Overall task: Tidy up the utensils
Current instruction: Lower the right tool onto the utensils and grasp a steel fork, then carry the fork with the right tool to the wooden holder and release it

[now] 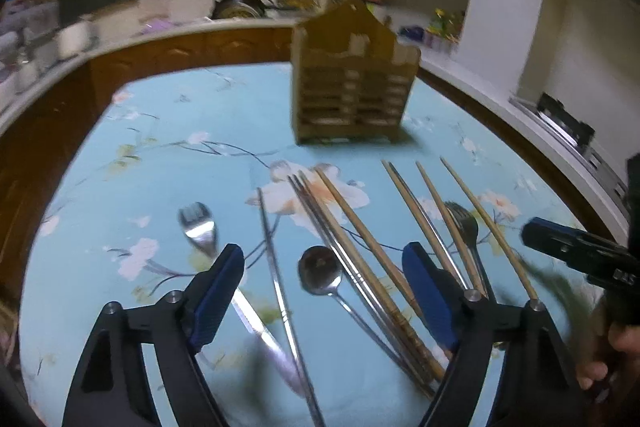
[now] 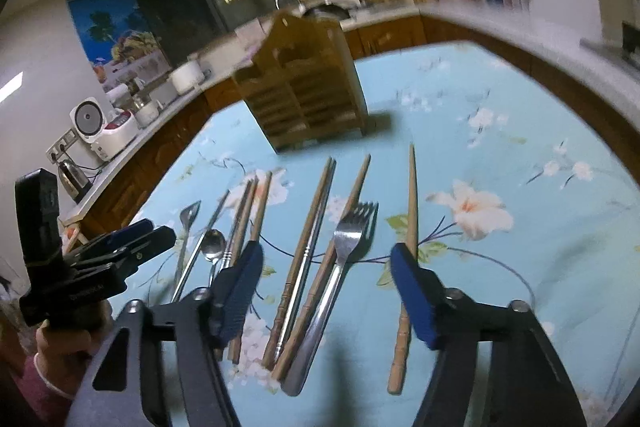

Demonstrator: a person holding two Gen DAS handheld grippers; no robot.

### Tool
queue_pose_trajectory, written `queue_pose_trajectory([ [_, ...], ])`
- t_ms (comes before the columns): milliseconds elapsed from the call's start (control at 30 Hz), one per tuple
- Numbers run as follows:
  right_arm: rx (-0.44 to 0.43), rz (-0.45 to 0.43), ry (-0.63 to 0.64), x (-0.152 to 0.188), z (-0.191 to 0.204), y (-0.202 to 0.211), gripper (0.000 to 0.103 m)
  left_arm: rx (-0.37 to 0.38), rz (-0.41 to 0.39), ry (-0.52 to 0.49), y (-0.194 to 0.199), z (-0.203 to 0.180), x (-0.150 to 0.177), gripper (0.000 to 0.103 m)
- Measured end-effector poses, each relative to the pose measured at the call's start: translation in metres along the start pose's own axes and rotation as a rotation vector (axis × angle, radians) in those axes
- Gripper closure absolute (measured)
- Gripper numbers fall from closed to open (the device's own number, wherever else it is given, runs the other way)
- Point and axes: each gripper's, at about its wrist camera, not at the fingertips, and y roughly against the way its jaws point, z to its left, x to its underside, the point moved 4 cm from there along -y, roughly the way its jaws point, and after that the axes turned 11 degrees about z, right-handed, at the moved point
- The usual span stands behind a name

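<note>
A wooden utensil holder [image 1: 352,83] stands at the back of the blue flowered table; it also shows in the right wrist view [image 2: 308,83]. Loose utensils lie in front of it: a fork [image 1: 198,227], a spoon [image 1: 320,271], metal chopsticks [image 1: 276,267] and several wooden chopsticks [image 1: 360,227]. My left gripper [image 1: 324,263] is open and empty above the spoon. My right gripper [image 2: 326,263] is open and empty above a fork [image 2: 348,243], with wooden chopsticks [image 2: 410,203] beside it. The left gripper also shows at the left of the right wrist view [image 2: 132,243].
The flowered tablecloth [image 1: 180,131] covers the table. A wooden counter [image 1: 160,55] curves behind it, with a rice cooker [image 2: 100,127], a kettle [image 2: 72,179] and pots. The right gripper's body [image 1: 580,255] enters the left wrist view at the right.
</note>
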Motion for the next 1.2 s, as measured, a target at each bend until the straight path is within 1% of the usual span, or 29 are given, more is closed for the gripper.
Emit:
queue_pose_trajectory([
  [167, -0.023, 0.079, -0.044, -0.006, -0.007, -0.021, 0.055, 0.024, 0.073, -0.052, -0.02, 0.01, -0.016, 0.034],
  [300, -0.028, 0.125, -0.064, -0.008, -0.01, -0.034, 0.055, 0.052, 0.135, -0.103, -0.04, 0.013, -0.025, 0.042],
  [400, -0.031, 0.145, -0.082, -0.01, -0.013, -0.039, 0.055, 0.072, 0.176, -0.124, -0.055, 0.016, -0.031, 0.054],
  [467, -0.033, 0.156, -0.089, -0.011, -0.014, -0.043, 0.055, 0.099, 0.195, -0.144, -0.062, 0.016, -0.034, 0.056],
  [533, -0.045, 0.166, -0.104, -0.012, -0.017, -0.047, 0.056, 0.119, 0.209, -0.159, -0.065, 0.016, -0.035, 0.065],
  [633, -0.046, 0.16, -0.109, -0.015, -0.019, -0.048, 0.06, 0.123, 0.233, -0.18, -0.073, 0.015, -0.034, 0.071],
  [667, -0.044, 0.161, -0.112, -0.016, -0.019, -0.049, 0.065, 0.127, 0.226, -0.18, -0.074, 0.016, -0.033, 0.072],
  [700, -0.044, 0.163, -0.117, -0.017, -0.021, -0.049, 0.074, 0.137, 0.224, -0.177, -0.074, 0.016, -0.033, 0.077],
  [733, -0.045, 0.167, -0.121, -0.017, -0.021, -0.051, 0.081, 0.15, 0.225, -0.177, -0.074, 0.017, -0.032, 0.085],
  [767, -0.062, 0.17, -0.124, -0.017, -0.022, -0.052, 0.085, 0.165, 0.23, -0.176, -0.073, 0.018, -0.03, 0.092],
  [800, -0.068, 0.17, -0.125, -0.018, -0.022, -0.052, 0.086, 0.182, 0.233, -0.173, -0.072, 0.017, -0.029, 0.097],
  [833, -0.069, 0.167, -0.121, -0.018, -0.022, -0.051, 0.087, 0.185, 0.233, -0.171, -0.071, 0.018, -0.027, 0.097],
  [867, -0.075, 0.161, -0.117, -0.018, -0.021, -0.05, 0.096, 0.182, 0.228, -0.171, -0.069, 0.017, -0.026, 0.097],
  [900, -0.083, 0.155, -0.114, -0.019, -0.02, -0.048, 0.101, 0.182, 0.224, -0.17, -0.067, 0.016, -0.025, 0.097],
  [967, -0.07, 0.146, -0.103, -0.019, -0.017, -0.044, 0.101, 0.191, 0.205, -0.16, -0.06, 0.015, -0.022, 0.098],
  [1200, -0.085, 0.099, -0.099, -0.019, -0.014, -0.025, 0.101, 0.2, 0.115, -0.11, -0.02, 0.016, -0.022, 0.1],
])
